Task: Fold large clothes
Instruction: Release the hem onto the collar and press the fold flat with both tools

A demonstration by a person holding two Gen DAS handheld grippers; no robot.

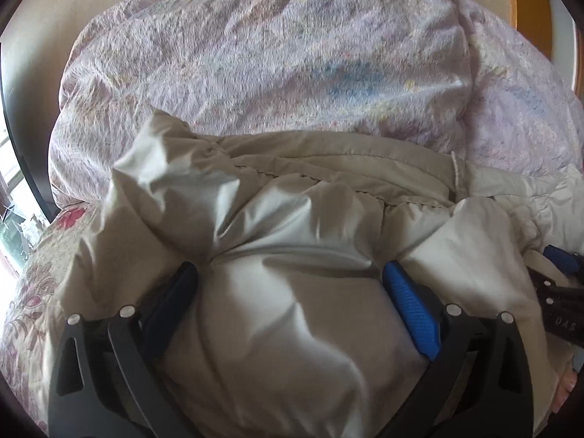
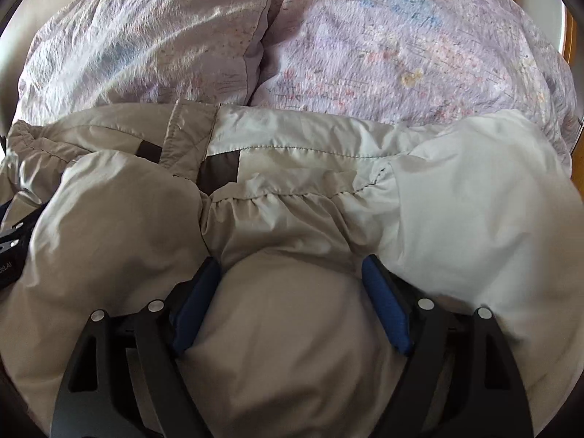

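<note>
A puffy beige jacket [image 1: 310, 197] lies bunched on the bed, its stitched hem band [image 2: 292, 146] running across the right wrist view. My left gripper [image 1: 291, 266] stands wide, with a mound of the jacket swelling between its blue pads [image 1: 408, 306]. In the same way my right gripper [image 2: 290, 260] straddles another bulge of the jacket [image 2: 284, 328], its jaws spread wide and the pads resting along the fabric without pinching it. Each gripper shows at the edge of the other's view: the right gripper [image 1: 562, 284] and the left gripper [image 2: 11, 244].
A crumpled lilac floral duvet [image 1: 255, 54] is heaped right behind the jacket, seen also as the duvet [image 2: 401, 43]. A flowered bedsheet [image 1: 29, 292] lies at the left. A wooden frame [image 1: 529, 0] stands at the back right, and a bright window [image 1: 11, 200] at the far left.
</note>
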